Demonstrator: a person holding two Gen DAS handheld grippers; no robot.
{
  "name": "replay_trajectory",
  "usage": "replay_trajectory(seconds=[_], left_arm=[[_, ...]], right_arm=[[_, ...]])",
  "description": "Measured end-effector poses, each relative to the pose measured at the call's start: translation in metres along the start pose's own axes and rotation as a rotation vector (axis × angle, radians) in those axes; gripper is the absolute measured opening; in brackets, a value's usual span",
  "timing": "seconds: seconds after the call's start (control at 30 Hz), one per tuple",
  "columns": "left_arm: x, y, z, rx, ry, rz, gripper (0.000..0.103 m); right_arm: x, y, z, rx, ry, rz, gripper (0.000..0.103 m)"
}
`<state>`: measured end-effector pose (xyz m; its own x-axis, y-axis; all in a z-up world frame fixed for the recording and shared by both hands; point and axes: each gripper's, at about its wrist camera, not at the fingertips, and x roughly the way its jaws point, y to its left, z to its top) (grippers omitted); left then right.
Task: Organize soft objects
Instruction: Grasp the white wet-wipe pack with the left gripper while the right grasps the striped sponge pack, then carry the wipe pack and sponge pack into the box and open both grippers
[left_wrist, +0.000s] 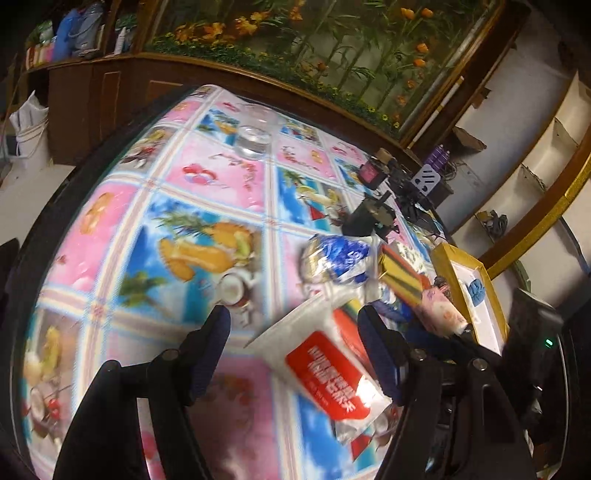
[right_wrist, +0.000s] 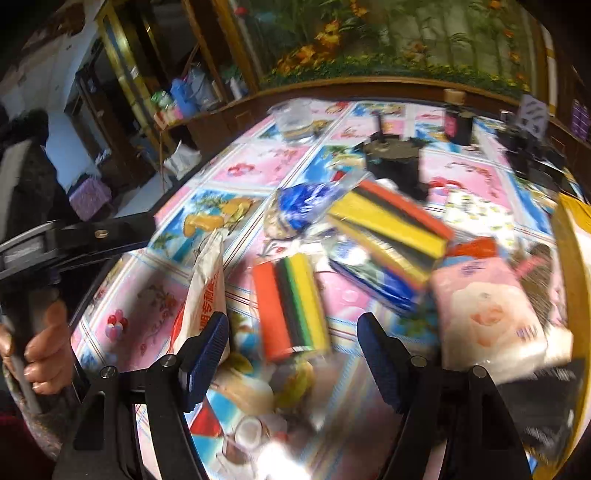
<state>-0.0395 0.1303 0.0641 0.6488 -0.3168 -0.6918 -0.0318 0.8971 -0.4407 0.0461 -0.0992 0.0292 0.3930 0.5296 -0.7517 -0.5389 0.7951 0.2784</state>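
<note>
My left gripper (left_wrist: 295, 347) is open, its jaws on either side of a white packet with a red label (left_wrist: 325, 373) that lies on the table. My right gripper (right_wrist: 291, 350) is open over a pack of striped sponges (right_wrist: 291, 306); it touches nothing. The same white packet (right_wrist: 205, 288) shows at the left in the right wrist view. Beyond lie a second sponge pack (right_wrist: 391, 225), a blue-white bag (right_wrist: 295, 210), a pink tissue pack (right_wrist: 484, 314) and a blue packet (right_wrist: 373, 277). In the left wrist view the blue-white bag (left_wrist: 336, 262) and sponge pack (left_wrist: 402, 277) lie ahead.
A fruit-print tablecloth (left_wrist: 177, 221) covers the round table. A gold-rimmed box (left_wrist: 476, 295) stands at the right, also in the right wrist view (right_wrist: 572, 258). A clear glass cup (left_wrist: 255, 136), a black jar (right_wrist: 391, 155) and dark gear (left_wrist: 413, 188) stand further back. A wooden cabinet (left_wrist: 110, 92) is behind.
</note>
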Motion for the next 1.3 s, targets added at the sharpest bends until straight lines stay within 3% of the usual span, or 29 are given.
replay_trajectory(seconds=[0.2, 0.23, 0.27, 0.47, 0.57, 0.63, 0.7, 0.77, 0.8, 0.83, 0.93, 1.07, 1.3], left_arm=[[-0.015, 0.010, -0.015, 0.015, 0.033, 0.046, 0.071], [-0.014, 0.009, -0.017, 0.020, 0.041, 0.050, 0.071], [-0.011, 0.007, -0.019, 0.022, 0.053, 0.051, 0.071], [0.017, -0.011, -0.024, 0.035, 0.114, 0.063, 0.071], [0.029, -0.025, -0.024, 0.033, 0.143, 0.087, 0.078], [0.038, -0.036, -0.024, 0.058, 0.149, 0.130, 0.081], [0.049, -0.045, -0.024, 0.084, 0.152, 0.208, 0.081], [0.058, -0.051, -0.027, 0.103, 0.165, 0.265, 0.064], [0.063, -0.052, -0.029, 0.108, 0.180, 0.278, 0.043], [0.067, -0.053, -0.030, 0.112, 0.190, 0.292, 0.038], [0.068, -0.058, -0.031, 0.143, 0.164, 0.329, 0.037], [0.058, -0.067, -0.027, 0.129, 0.111, 0.256, 0.036], [0.047, -0.108, -0.018, 0.165, -0.060, 0.200, 0.036]], right_arm=[[0.040, 0.021, 0.006, -0.130, 0.062, -0.105, 0.073], [0.040, 0.023, 0.005, -0.146, 0.051, -0.127, 0.052], [0.040, 0.025, 0.003, -0.156, 0.052, -0.135, 0.045], [0.019, 0.013, -0.013, -0.066, 0.019, -0.106, 0.043], [0.006, -0.010, -0.016, 0.030, -0.017, -0.086, 0.043], [0.000, -0.030, -0.018, 0.107, -0.036, -0.071, 0.043], [-0.005, -0.035, -0.018, 0.090, -0.065, -0.125, 0.043], [-0.011, -0.040, -0.018, 0.106, -0.090, -0.086, 0.043], [-0.015, -0.040, -0.018, 0.101, -0.107, -0.061, 0.043], [-0.018, -0.037, -0.018, 0.085, -0.124, -0.044, 0.043], [-0.027, -0.025, -0.017, 0.032, -0.171, -0.018, 0.043], [-0.035, -0.023, -0.018, 0.032, -0.216, -0.006, 0.043], [-0.053, -0.036, -0.023, 0.091, -0.298, -0.059, 0.043]])
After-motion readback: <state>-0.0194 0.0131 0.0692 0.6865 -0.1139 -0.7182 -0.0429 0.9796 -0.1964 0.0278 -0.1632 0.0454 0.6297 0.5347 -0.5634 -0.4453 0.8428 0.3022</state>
